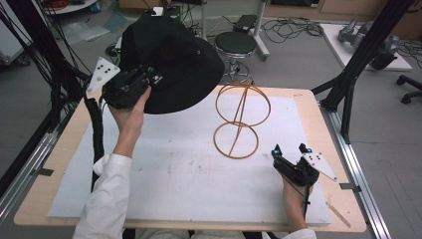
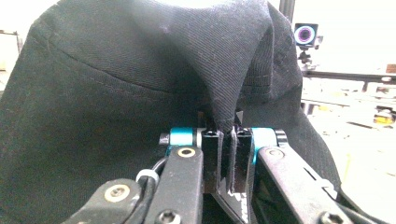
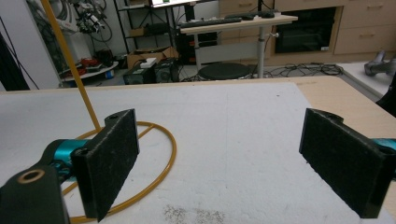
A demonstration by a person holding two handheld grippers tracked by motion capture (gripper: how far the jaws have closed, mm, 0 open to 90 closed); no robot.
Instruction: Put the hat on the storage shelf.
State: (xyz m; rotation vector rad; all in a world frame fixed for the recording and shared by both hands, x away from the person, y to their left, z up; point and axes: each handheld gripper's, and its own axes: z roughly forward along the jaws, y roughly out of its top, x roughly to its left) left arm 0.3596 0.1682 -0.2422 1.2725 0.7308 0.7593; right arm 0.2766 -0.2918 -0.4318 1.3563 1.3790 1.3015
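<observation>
The hat (image 1: pixel 174 59) is held above the table's (image 1: pixel 308 107) far left part, left of the wire stand (image 1: pixel 239 122). The stand is set on the mat (image 1: pixel 174 169), right of centre, beyond the right gripper (image 1: pixel 289 149).

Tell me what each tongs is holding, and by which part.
Left tongs pinch a fold of the black hat. Right tongs are open, holding nothing.

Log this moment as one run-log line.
left gripper: shut on black hat, held above table | right gripper: open, resting on white mat | gold wire stand: upright, bare
</observation>
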